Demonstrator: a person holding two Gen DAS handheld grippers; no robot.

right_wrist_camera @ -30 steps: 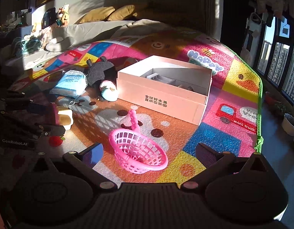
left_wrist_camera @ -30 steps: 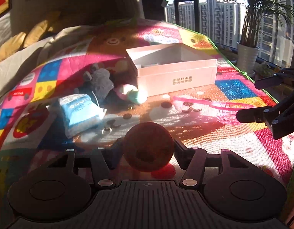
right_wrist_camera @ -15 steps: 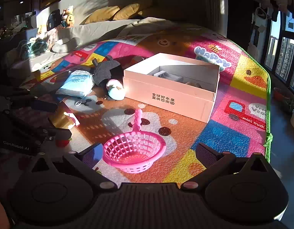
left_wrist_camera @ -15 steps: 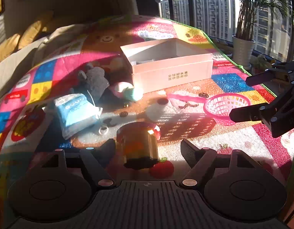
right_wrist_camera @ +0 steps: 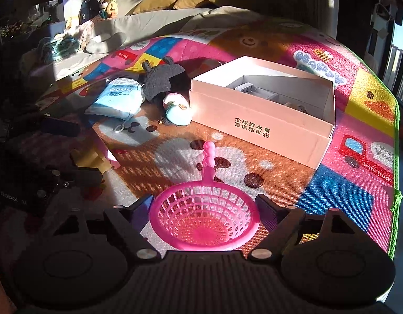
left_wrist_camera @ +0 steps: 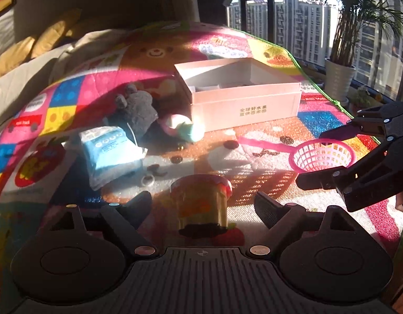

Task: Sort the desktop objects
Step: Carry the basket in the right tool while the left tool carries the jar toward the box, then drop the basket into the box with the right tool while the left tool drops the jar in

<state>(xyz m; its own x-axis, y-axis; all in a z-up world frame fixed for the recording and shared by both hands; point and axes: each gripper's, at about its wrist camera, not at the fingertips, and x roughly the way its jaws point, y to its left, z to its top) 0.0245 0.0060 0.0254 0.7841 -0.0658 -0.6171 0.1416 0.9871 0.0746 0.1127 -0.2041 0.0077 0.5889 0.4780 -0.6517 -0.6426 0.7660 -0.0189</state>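
Observation:
A small yellow tub with a red lid stands on the play mat between the open fingers of my left gripper, not clamped. A pink plastic strainer basket lies on the mat with its bowl between the open fingers of my right gripper; it also shows in the left wrist view. An open pink cardboard box sits further back, also in the left wrist view. The tub is partly seen from the right wrist view.
A blue tissue pack, a dark grey plush toy and a pink-green egg toy lie left of the box. A small ring lies on the mat. A potted plant stands beyond the mat's green edge.
My left gripper has opened and drawn back from the tub, which now stands upright on the mat. My right gripper has moved up to the pink basket, bracketing its bowl.

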